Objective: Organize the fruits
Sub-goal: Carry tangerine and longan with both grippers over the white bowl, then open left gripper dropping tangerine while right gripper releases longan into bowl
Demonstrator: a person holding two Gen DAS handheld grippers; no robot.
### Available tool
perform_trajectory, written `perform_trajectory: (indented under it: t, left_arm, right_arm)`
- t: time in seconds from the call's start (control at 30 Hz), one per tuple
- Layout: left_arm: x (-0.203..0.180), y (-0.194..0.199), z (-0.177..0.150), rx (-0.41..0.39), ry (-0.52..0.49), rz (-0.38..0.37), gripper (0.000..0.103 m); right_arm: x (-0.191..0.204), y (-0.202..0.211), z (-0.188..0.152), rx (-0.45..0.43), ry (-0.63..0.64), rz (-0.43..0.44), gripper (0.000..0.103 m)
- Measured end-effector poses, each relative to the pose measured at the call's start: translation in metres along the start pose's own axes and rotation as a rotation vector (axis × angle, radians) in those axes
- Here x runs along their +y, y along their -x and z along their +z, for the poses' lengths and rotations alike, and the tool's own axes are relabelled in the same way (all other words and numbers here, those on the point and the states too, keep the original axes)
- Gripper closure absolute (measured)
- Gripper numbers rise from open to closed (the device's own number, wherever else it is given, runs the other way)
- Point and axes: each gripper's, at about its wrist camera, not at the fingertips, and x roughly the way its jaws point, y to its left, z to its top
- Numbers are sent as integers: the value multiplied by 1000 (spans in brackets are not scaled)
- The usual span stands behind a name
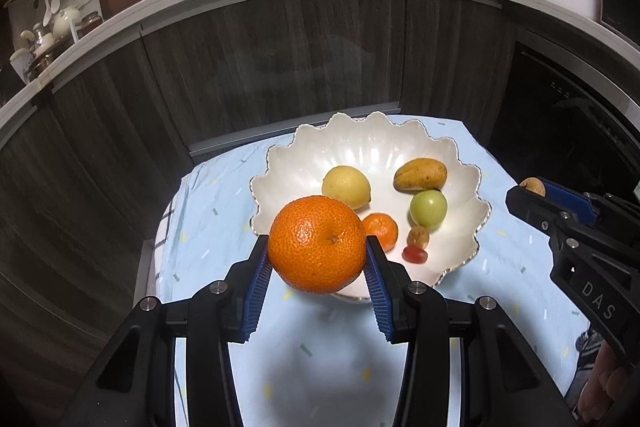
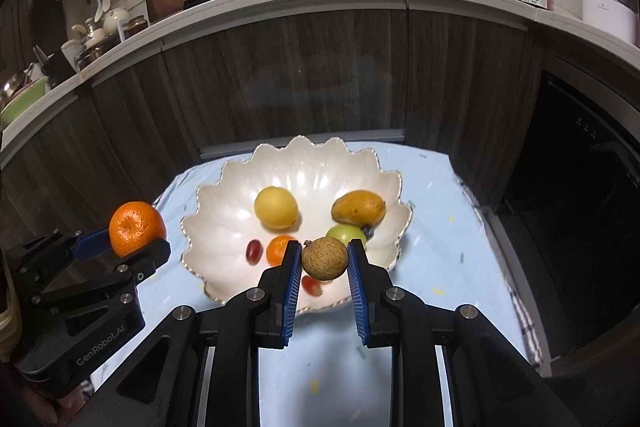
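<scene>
Fruits are held clear above the table: a mandarin (image 1: 317, 245) clamped in the left hand-held gripper (image 1: 317, 259), a longan (image 2: 324, 258) pinched in the right hand-held gripper (image 2: 324, 263), the scalloped bowl (image 2: 312, 163) lying ahead and below both.

Orange (image 1: 317, 244) aloft (longan (image 2: 324, 259) too)

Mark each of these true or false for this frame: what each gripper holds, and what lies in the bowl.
1. The left gripper is shut on the large orange. True.
2. The right gripper has empty jaws. False: it grips a small brown fruit.
3. The scalloped white bowl holds a yellow fruit. True.
4. The bowl sits on bare wood. False: it rests on a light blue cloth.
</scene>
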Motion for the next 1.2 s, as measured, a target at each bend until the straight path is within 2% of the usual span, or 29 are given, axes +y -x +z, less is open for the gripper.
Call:
perform_trajectory:
  t: [0.6,1.2]
  left_arm:
    - [16,-68,23,61,49,24,58]
    - [25,-124,25,130,61,1,58]
  right_arm:
    - [2,-79,28,73,43,33,79]
    - [7,-141,30,168,67,71,79]
